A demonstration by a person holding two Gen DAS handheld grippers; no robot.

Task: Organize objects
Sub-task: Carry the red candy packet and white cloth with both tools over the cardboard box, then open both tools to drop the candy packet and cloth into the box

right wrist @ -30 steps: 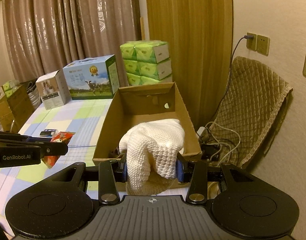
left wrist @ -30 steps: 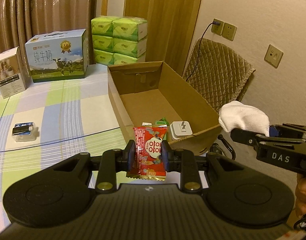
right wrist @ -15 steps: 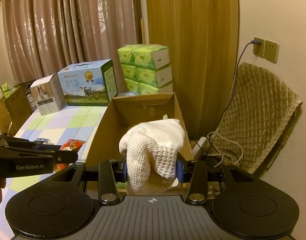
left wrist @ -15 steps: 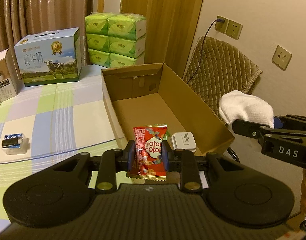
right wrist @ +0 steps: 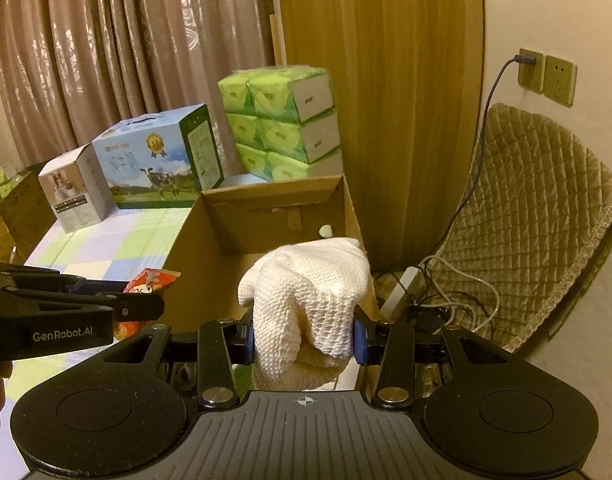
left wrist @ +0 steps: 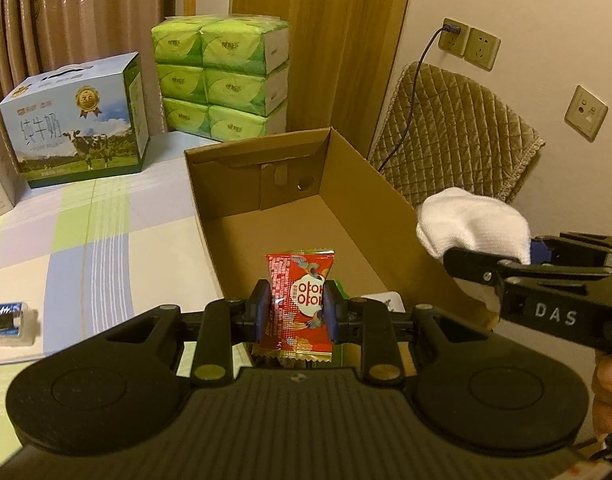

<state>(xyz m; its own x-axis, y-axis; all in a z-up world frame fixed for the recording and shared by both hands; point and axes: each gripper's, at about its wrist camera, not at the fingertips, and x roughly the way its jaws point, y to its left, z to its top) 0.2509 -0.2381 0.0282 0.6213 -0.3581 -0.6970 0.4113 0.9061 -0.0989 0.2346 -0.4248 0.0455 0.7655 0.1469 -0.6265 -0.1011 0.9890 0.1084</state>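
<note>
Left tongs (left wrist: 297, 310) pinching a red snack packet (left wrist: 299, 300) upright between the pads, held over the near end of the open cardboard box (left wrist: 370, 204). Right tongs (right wrist: 303, 338) pinching a white knitted cloth (right wrist: 306, 296), bunched and draping over the pads, just right of the left tongs, by the box's right wall. Beyond the box on the checked surface (left wrist: 105, 236): milk carton (left wrist: 77, 128), green tissue packs (left wrist: 221, 76).
</note>
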